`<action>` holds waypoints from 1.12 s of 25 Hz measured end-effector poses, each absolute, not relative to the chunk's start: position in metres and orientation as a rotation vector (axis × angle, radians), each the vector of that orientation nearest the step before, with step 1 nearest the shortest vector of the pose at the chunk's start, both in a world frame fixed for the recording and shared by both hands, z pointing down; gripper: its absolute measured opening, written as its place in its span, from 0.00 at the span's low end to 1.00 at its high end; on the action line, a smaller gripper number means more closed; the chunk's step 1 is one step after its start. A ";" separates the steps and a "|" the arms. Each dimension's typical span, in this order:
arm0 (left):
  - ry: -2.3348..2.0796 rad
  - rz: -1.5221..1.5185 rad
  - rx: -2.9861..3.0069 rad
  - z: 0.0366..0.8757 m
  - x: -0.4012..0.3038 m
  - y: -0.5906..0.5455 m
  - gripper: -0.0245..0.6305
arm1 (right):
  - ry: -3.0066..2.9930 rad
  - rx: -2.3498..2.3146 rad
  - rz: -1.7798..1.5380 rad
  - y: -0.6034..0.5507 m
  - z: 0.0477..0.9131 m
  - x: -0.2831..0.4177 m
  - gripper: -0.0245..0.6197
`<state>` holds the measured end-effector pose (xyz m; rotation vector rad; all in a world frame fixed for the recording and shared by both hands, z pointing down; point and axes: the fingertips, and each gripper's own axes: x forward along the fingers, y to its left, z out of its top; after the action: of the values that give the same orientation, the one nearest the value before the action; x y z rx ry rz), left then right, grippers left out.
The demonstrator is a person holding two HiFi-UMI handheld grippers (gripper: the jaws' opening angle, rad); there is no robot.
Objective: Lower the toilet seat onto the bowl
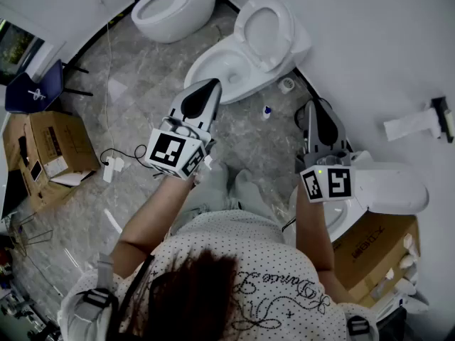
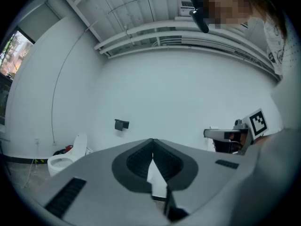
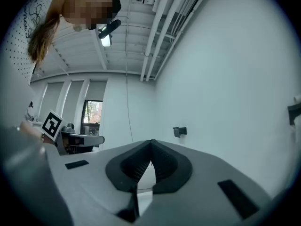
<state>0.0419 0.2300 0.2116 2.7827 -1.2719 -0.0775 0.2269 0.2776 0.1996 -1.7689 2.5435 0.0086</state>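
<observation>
The floor (image 1: 142,77) is grey marbled tile, running up to a plain white wall (image 1: 370,41). Over in the far corner stands a spare toilet (image 1: 174,6) with its bowl uncovered. A blue chair (image 1: 32,87) sits by the left edge, just beside an open cardboard box (image 1: 53,148). A thin cable and a white adapter (image 1: 110,168) lie on the tiles near it. Another cardboard box (image 1: 377,244) stands at the right. A small white roll (image 1: 286,84) and a little blue-capped bottle (image 1: 266,111) rest on the floor. A dark holder (image 2: 121,124) is fixed on the wall, and pipes (image 2: 188,36) run under the ceiling.
</observation>
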 end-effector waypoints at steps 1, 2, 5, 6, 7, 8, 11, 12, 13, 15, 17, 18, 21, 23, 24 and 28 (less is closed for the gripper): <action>-1.273 -0.072 2.785 0.212 0.044 0.231 0.04 | 2.541 -1.774 0.001 0.278 0.200 0.230 0.05; -1.274 -0.067 2.787 0.213 0.046 0.232 0.04 | 2.537 -1.777 -0.007 0.278 0.201 0.233 0.05; -1.280 -0.057 2.781 0.213 0.054 0.233 0.04 | 2.504 -1.735 -0.041 0.280 0.197 0.244 0.06; -1.280 -0.056 2.774 0.214 0.057 0.233 0.04 | 2.482 -1.699 -0.051 0.282 0.193 0.248 0.06; -1.276 -0.057 2.768 0.214 0.060 0.233 0.04 | 2.460 -1.664 -0.057 0.284 0.189 0.252 0.06; -1.270 -0.059 2.765 0.214 0.063 0.233 0.04 | 2.447 -1.643 -0.062 0.285 0.188 0.256 0.06; -1.268 -0.056 2.769 0.212 0.074 0.233 0.04 | 2.465 -1.636 -0.074 0.280 0.193 0.265 0.06; -1.274 -0.055 2.769 0.212 0.078 0.233 0.04 | 2.476 -1.637 -0.079 0.278 0.195 0.268 0.06; -1.281 -0.056 2.769 0.211 0.081 0.233 0.04 | 2.485 -1.635 -0.080 0.276 0.197 0.271 0.06; -1.299 -0.061 2.773 0.209 0.087 0.232 0.04 | 2.507 -1.626 -0.069 0.273 0.197 0.275 0.06; -1.318 -0.061 2.778 0.207 0.093 0.232 0.04 | 2.531 -1.618 -0.050 0.269 0.198 0.278 0.08; -1.327 -0.057 2.779 0.206 0.096 0.231 0.05 | 2.541 -1.613 -0.047 0.267 0.198 0.279 0.10; -1.349 -0.040 2.770 0.205 0.102 0.227 0.13 | 2.561 -1.591 -0.088 0.257 0.202 0.282 0.27; -1.357 -0.030 2.767 0.205 0.104 0.223 0.18 | 2.556 -1.594 -0.088 0.250 0.203 0.283 0.37; -1.361 -0.028 2.764 0.205 0.103 0.220 0.22 | 2.550 -1.597 -0.068 0.247 0.201 0.283 0.39; -1.358 -0.047 2.751 0.208 0.101 0.199 0.34 | 2.554 -1.579 -0.024 0.231 0.195 0.275 0.45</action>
<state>0.1007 0.1994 0.2077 2.7506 -1.3577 -0.0467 0.2755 0.2314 0.1948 -1.5788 2.5542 -0.0238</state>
